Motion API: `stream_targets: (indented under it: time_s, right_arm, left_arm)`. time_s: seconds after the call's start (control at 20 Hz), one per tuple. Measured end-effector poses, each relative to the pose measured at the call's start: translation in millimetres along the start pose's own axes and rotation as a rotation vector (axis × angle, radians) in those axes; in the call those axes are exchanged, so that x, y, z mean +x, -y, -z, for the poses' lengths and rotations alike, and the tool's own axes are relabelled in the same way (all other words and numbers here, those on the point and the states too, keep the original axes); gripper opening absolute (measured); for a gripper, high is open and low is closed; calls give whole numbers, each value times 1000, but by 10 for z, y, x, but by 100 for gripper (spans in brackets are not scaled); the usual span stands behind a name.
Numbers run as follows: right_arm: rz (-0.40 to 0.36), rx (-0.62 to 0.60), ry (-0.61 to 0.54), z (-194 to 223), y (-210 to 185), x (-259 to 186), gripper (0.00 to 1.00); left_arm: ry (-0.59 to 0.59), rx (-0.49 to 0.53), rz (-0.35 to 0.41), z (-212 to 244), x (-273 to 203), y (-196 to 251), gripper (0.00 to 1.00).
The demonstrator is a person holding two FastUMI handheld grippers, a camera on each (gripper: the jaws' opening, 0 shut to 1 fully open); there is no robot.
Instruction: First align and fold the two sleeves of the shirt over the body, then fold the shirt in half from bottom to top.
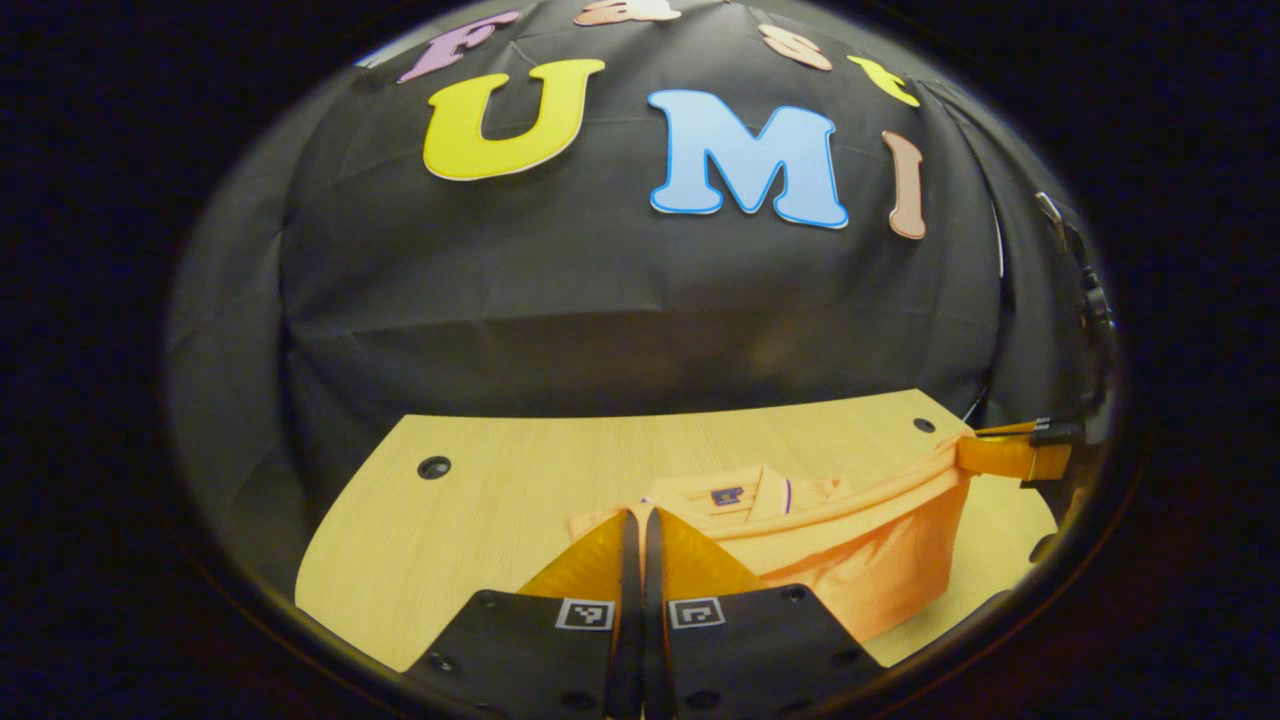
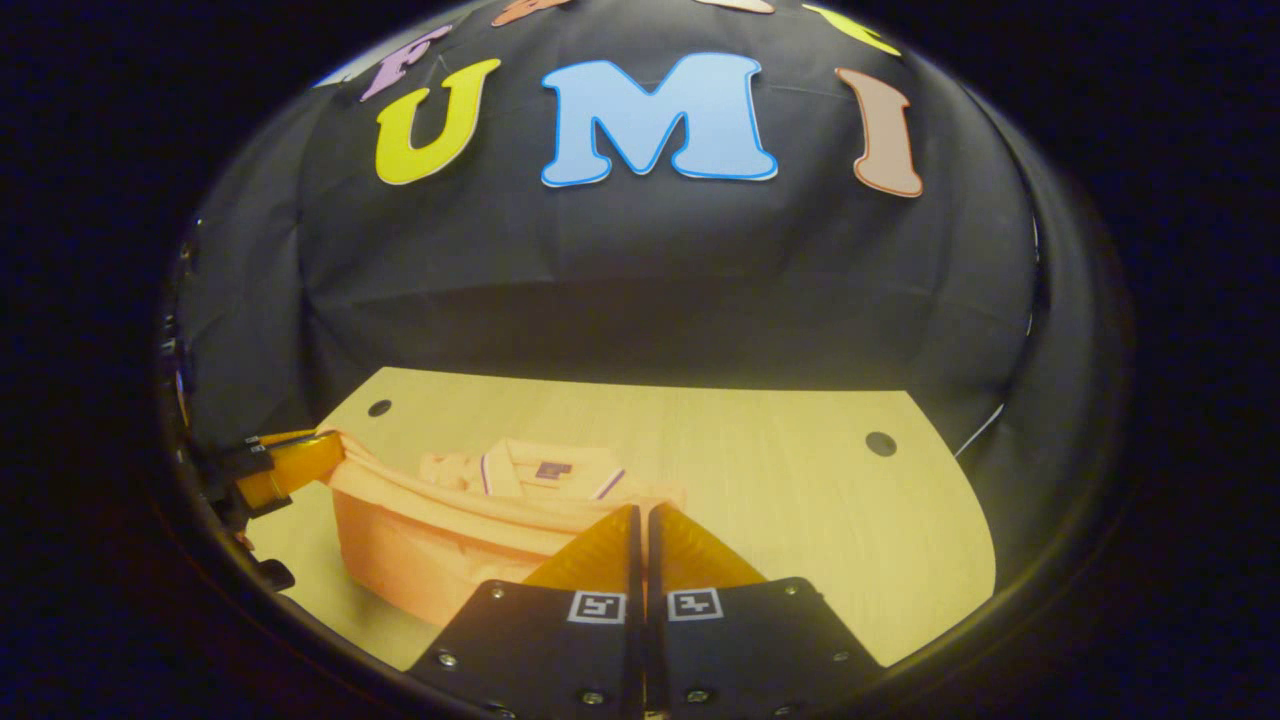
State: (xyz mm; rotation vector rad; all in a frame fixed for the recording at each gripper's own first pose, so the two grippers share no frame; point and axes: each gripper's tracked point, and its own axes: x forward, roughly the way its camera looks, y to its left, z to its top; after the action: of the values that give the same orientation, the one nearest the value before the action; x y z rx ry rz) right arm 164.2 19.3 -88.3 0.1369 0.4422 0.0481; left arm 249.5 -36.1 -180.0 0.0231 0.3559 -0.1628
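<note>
An orange polo shirt (image 1: 860,560) lies on the wooden table (image 1: 480,520), collar at the far side. Its near edge is lifted and stretched into a taut band between the two grippers. In the left gripper view, my left gripper (image 1: 640,512) is shut on one end of that edge, and the right gripper (image 1: 1010,455) pinches the other end at the far right. From the right gripper view, my right gripper (image 2: 640,508) is shut on the shirt (image 2: 420,545), with the left gripper (image 2: 290,465) holding the edge at the far left. The sleeves are hidden under the raised cloth.
The table (image 2: 800,500) has small round holes (image 2: 881,443) near its far corners, another hole (image 1: 434,467) at the left. The booth's black cloth wall rises right behind the table's far edge. Bare wood lies on either side of the shirt.
</note>
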Motion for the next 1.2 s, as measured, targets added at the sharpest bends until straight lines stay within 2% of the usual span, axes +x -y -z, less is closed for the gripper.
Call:
stream_targets:
  time_s: [0.2, 0.65, 0.85, 1.1, 1.15, 1.2]
  right_arm:
    - [36, -45, 4, -60, 33, 322, 1]
    - [113, -101, -52, 253, 89, 932, 1]
    - [126, -129, -110, 492, 60, 1151, 4]
    - [118, -137, -142, 553, 83, 1155, 7]
    - [118, -142, -143, 573, 85, 1162, 7]
    - [119, -151, -143, 575, 95, 1147, 8]
  left_arm:
    - [5, 33, 2, -2, 380, -48, 6]
    - [-54, 65, -24, 384, 972, -88, 7]
    - [-76, 86, -41, 479, 1089, -105, 6]
    - [-117, 96, -40, 584, 1109, -104, 13]
    - [-118, 99, -36, 584, 1089, -96, 21]
    - [-117, 107, -32, 587, 1065, -92, 17]
